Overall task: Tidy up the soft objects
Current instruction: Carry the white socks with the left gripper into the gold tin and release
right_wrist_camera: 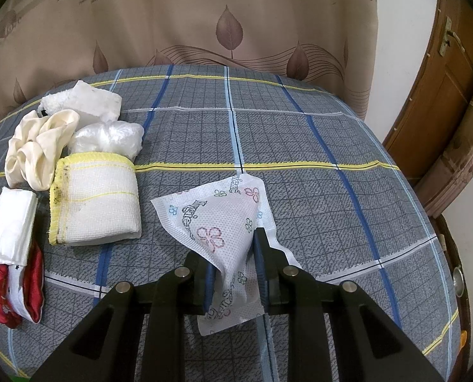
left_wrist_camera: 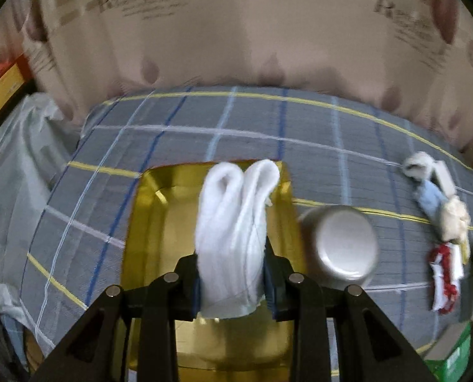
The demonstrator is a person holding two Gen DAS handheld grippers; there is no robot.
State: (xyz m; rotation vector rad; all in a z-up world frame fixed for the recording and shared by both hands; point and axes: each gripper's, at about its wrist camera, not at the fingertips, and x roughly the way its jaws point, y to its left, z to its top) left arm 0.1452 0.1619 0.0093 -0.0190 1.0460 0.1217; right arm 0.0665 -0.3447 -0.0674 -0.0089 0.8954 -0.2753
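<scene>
Now I hold white towel (left_wrist_camera: 236, 219) tight in left gripper (left_wrist_camera: 233, 278), over gold tray (left_wrist_camera: 147, 222) mid-frame. I'd lower slow, then let go. Right gripper (right_wrist_camera: 235, 281) pinches flowery packet (right_wrist_camera: 217, 222).

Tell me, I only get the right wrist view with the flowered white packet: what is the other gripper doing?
Observer: The left gripper is clamped on a folded white fluffy towel.
Operator: Over what?
Observer: It is over a shiny gold rectangular tray on the checked cloth.
Operator: Anything beside the tray?
Observer: A white round bowl, upside down, sits just right of it.
</scene>
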